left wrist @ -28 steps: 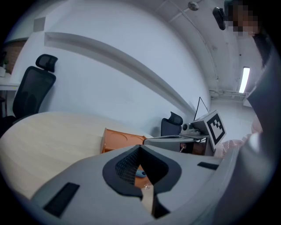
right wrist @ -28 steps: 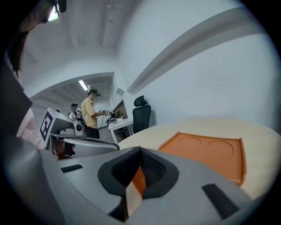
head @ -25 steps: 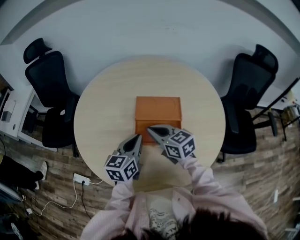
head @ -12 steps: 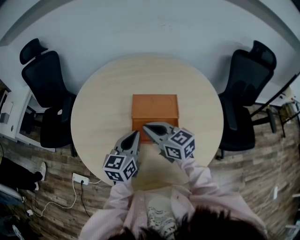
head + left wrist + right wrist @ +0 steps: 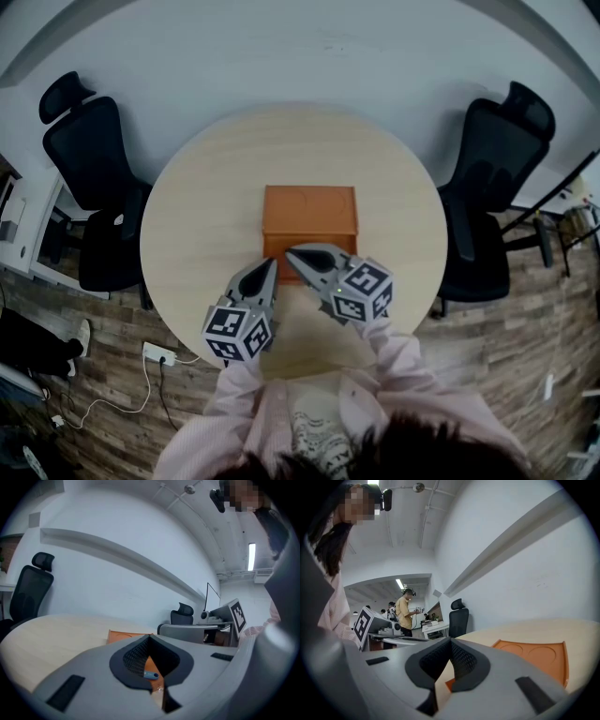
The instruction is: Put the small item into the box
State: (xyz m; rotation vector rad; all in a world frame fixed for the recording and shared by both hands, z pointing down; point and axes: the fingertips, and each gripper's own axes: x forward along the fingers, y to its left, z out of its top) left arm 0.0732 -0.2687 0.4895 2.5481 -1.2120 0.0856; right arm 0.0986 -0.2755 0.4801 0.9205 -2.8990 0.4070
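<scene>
Your left claw (image 5: 270,265) is closed, its two tips meeting just at the near edge of the orange box (image 5: 309,217). In the left gripper view the tips of that claw (image 5: 149,638) touch, and a hollow stays open behind them. Through that hollow you can see the small blue item (image 5: 151,675) lying against an orange surface, low and close under the claw. It seems to lie loose rather than be pinched, though the narrow opening makes that hard to tell. From your head view the item is hidden under the claws.

Your right claw (image 5: 292,255) is also closed and empty, its tips just beside the left one's at the same near edge of the box. In the right gripper view the tips (image 5: 450,640) meet, and the gap behind them shows only bare table (image 5: 562,627) and a corner of the box (image 5: 534,656). The box top is flat, with two shallow round recesses pressed into it.

The box sits near the middle of the round table (image 5: 206,187). A black office chair (image 5: 89,150) stands at the table's left and another chair (image 5: 492,159) at its right.
</scene>
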